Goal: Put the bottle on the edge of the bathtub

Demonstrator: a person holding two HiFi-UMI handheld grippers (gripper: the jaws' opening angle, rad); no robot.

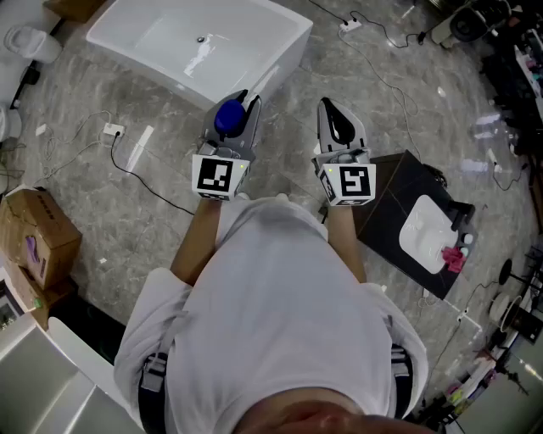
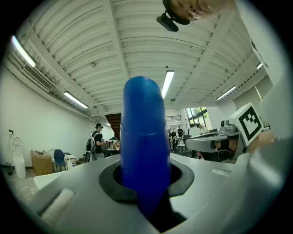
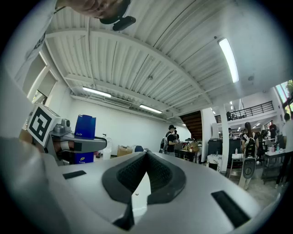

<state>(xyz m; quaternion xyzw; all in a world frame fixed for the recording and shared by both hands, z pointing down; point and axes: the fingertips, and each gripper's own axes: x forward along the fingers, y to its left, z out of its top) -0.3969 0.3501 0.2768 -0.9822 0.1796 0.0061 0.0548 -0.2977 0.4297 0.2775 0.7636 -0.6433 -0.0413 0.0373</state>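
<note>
My left gripper points upward in front of my chest and is shut on a blue bottle. In the left gripper view the bottle stands between the jaws and fills the middle. The right gripper is held beside it, about a hand's width to the right, also pointing up, shut with nothing in it. From the right gripper view I see the bottle in the left gripper's jaws at the left. The white bathtub sits on the marble floor just beyond both grippers.
A black stand with a white basin is at my right. A cardboard box stands at the left. Cables and a power strip lie on the floor. People stand far off in the hall.
</note>
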